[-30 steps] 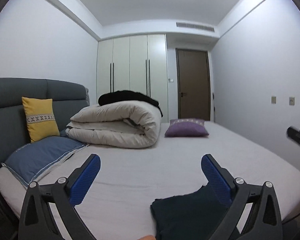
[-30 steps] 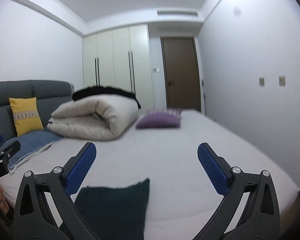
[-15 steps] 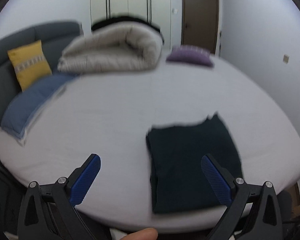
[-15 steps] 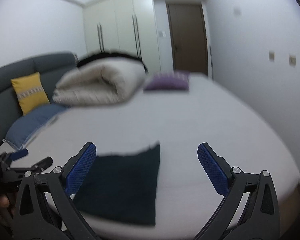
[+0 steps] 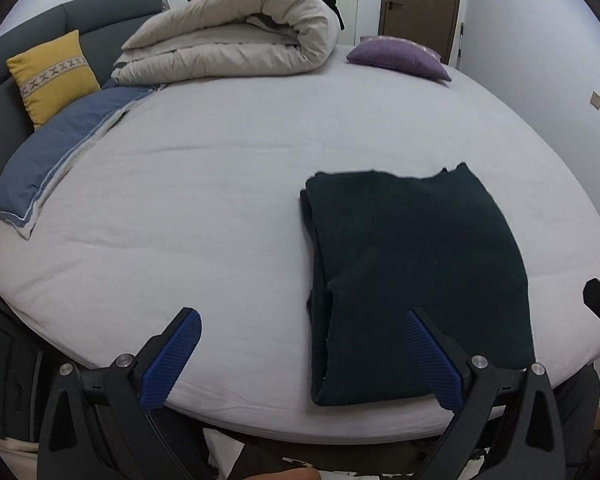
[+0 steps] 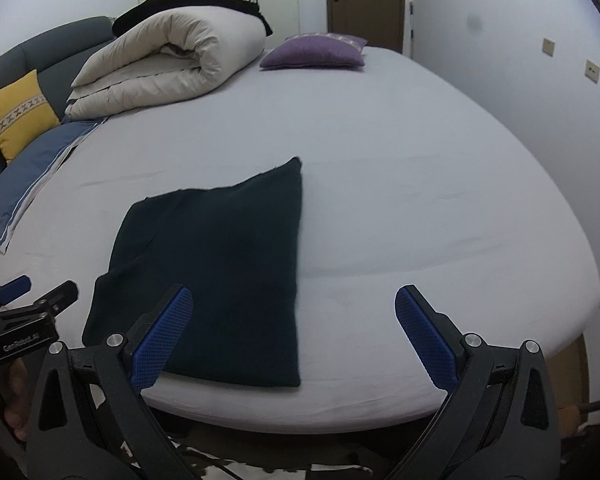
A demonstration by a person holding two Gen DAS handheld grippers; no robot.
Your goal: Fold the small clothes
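Both grippers hover with jaws spread wide and empty above the near edge of the bed.

Left gripper [image 5: 300, 354] and right gripper [image 6: 294, 326] hold nothing. The dark green garment [image 5: 412, 280] lies flat on the bed [image 5: 220, 200], near its front edge, already doubled into a rough rectangle with layered edges showing along its left side. Judging from that, at least one fold is done; a further fold or a tidying of edges may remain. A rolled duvet [image 5: 236, 40], purple cushion [image 5: 398, 56] and yellow cushion [image 5: 54, 74] sit well apart at the far side.
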